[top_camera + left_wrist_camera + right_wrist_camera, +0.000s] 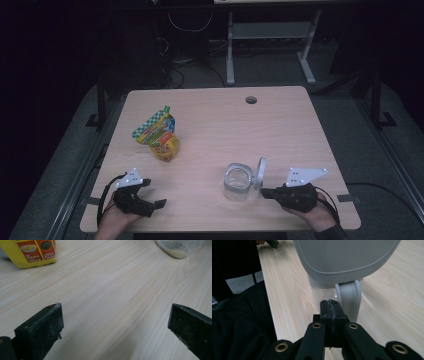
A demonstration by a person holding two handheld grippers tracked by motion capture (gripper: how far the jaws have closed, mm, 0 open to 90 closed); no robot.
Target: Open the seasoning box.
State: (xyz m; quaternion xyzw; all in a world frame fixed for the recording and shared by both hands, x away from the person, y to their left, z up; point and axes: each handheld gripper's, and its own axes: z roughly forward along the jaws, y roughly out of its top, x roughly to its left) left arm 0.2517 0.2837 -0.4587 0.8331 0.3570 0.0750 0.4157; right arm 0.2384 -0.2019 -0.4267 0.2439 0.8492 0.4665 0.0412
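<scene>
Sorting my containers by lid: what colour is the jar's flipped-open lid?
Light grey, clearest in the right gripper view: lid on the clear jar.

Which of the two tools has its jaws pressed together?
The right tool, next to the clear jar with its grey lid flipped open. Its jaws meet with no gap, while the left tool has its jaws spread wide apart over bare table.

The high view looks forward and down over the whole table (280, 125) from its near edge. The left gripper view skims low across the tabletop toward a yellow pouch (32, 252). The right gripper view sits close behind a jar (324, 293) with its lid (344, 257) open. All three share that jar.
</scene>
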